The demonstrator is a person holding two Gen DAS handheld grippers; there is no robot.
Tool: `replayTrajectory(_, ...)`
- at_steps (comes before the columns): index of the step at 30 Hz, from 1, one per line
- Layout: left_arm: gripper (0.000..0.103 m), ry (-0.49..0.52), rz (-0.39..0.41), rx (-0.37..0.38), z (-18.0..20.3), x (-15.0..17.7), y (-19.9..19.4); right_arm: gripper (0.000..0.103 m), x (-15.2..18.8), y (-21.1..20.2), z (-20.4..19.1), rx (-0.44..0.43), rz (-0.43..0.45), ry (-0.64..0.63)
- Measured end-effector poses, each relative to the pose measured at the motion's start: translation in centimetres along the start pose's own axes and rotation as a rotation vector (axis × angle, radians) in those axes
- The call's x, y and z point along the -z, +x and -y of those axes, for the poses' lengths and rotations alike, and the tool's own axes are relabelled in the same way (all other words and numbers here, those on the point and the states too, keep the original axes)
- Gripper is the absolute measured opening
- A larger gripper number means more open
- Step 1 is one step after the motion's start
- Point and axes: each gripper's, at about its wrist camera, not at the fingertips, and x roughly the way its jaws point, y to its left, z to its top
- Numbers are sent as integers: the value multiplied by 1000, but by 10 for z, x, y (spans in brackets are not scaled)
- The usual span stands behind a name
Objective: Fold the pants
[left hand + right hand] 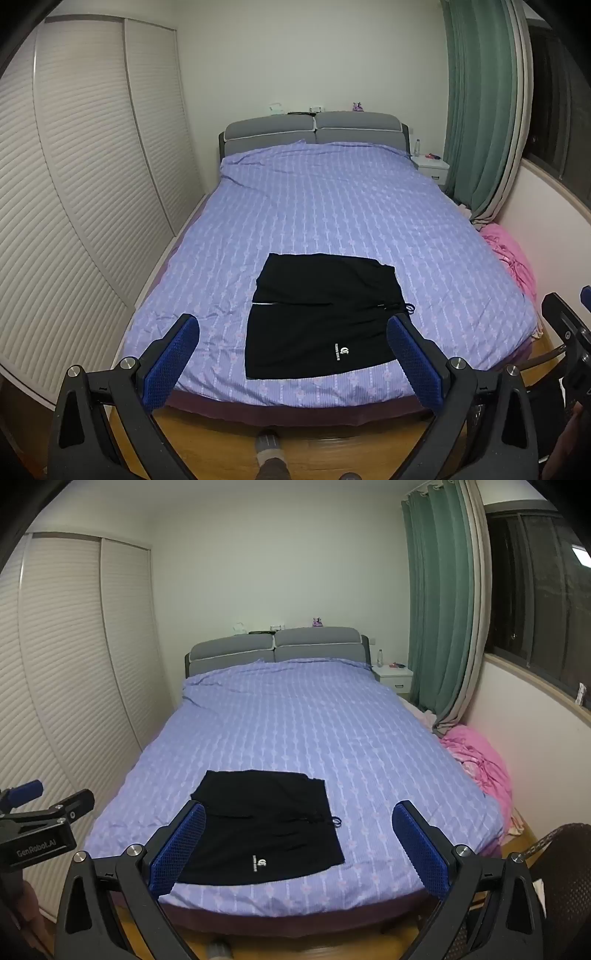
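In the left wrist view, the left tongs (291, 345) stand spread and empty at the bottom of the frame, with the black pants (321, 317) lying on the bed (332, 206) in the lower middle, beyond and between the blue pads. A shallow pinch could catch one layer only, or drag the cover. In the right wrist view, the right tongs (299, 834) are likewise spread; the pants (262, 830) sit lower left of centre, nearer the left pad, apart from both.
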Motion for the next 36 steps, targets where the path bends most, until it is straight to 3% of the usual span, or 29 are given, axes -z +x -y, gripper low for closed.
replayTrajectory(12, 103, -21, 27, 11, -18, 14, -6, 102, -1, -4, 3, -2, 13, -6)
replayTrajectory(36, 103, -15, 66, 11, -7, 14, -22, 102, 1, -10, 2, 7, 60, 3)
